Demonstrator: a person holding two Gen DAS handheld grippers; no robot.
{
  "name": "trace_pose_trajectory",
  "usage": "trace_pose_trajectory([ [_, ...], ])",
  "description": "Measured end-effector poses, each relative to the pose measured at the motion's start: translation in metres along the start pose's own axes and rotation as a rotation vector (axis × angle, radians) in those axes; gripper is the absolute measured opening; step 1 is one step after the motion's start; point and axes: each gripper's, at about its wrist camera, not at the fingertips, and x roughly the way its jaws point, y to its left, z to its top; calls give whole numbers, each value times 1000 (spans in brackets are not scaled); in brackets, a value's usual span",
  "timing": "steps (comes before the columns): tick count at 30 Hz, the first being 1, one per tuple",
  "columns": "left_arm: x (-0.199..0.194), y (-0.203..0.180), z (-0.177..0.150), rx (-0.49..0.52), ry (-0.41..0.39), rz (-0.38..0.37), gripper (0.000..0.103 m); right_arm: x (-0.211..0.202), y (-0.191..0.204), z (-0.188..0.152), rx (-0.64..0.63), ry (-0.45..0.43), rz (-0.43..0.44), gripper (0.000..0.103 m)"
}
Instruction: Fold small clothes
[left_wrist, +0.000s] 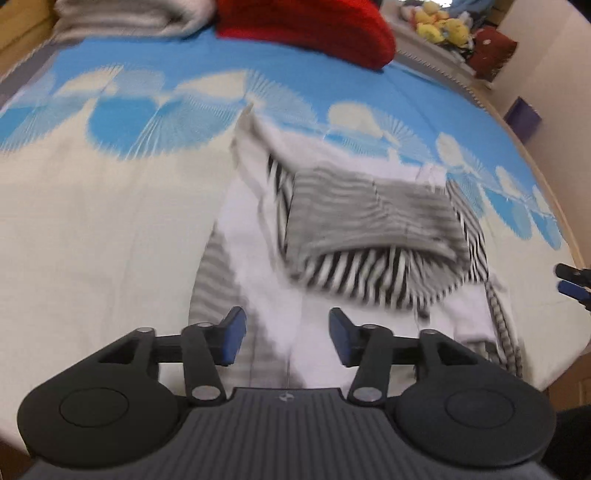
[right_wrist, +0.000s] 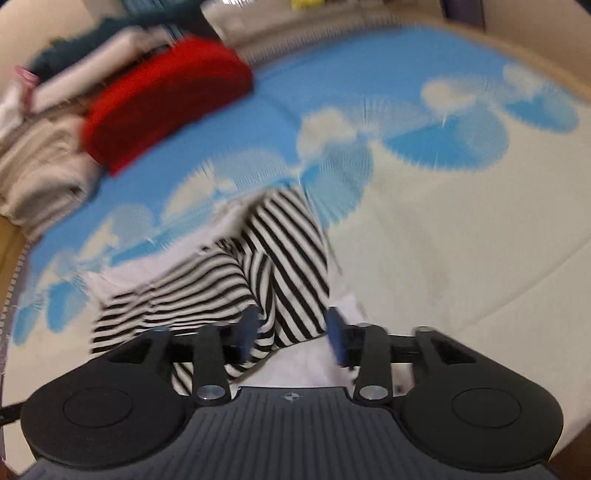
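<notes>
A small white garment with black-and-white striped parts (left_wrist: 369, 236) lies partly folded on the bed, a striped flap turned over its middle. My left gripper (left_wrist: 286, 339) is open and empty, hovering over the garment's white near part. In the right wrist view the striped cloth (right_wrist: 280, 273) lies between the fingers of my right gripper (right_wrist: 291, 332), which stands open around it; the view is blurred. The right gripper's fingertips (left_wrist: 570, 282) show at the right edge of the left wrist view.
The bed has a cream and blue patterned sheet (left_wrist: 110, 206). A red folded item (left_wrist: 306, 29) and a grey-white blanket (left_wrist: 129, 18) lie at the far end. Stuffed toys (left_wrist: 439, 26) sit beyond the bed. Stacked folded clothes (right_wrist: 48, 147) lie at the left.
</notes>
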Motion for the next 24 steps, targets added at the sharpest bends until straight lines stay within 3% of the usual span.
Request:
trace_pose_trajectory([
  [2,0,4,-31,-40,29,9,77,-26,-8,-16,-13,-10,11,58],
  [3,-1,8,-47,-50,34,17,78,-29,-12,-26,-14,0,6,58],
  [7,16,20,-94,-131,77,94,79,-25,-30,-72,29,94,-47,61],
  [10,26,21,-101,-112,116,130,79,-7,-42,-109,66,197,-90,61],
  [13,32,28,-106,-126,139,134,78,15,-42,-131,23,296,-146,61],
  [15,36,35,-111,-141,163,157,67,18,-43,-141,-4,320,-175,61],
  [16,35,34,-112,-130,156,159,51,18,-46,-144,-2,329,-189,61],
  [17,33,32,-111,-117,150,147,25,17,-49,-147,6,338,-202,61],
  [19,28,27,-111,-101,130,145,13,16,-55,-151,21,343,-207,60],
  [20,25,24,-112,-100,112,159,12,15,-57,-152,25,341,-202,53],
  [21,23,22,-114,-106,96,170,11,13,-57,-152,26,337,-186,30],
  [24,13,24,-117,-170,58,164,15,2,-59,-149,37,296,-142,5],
])
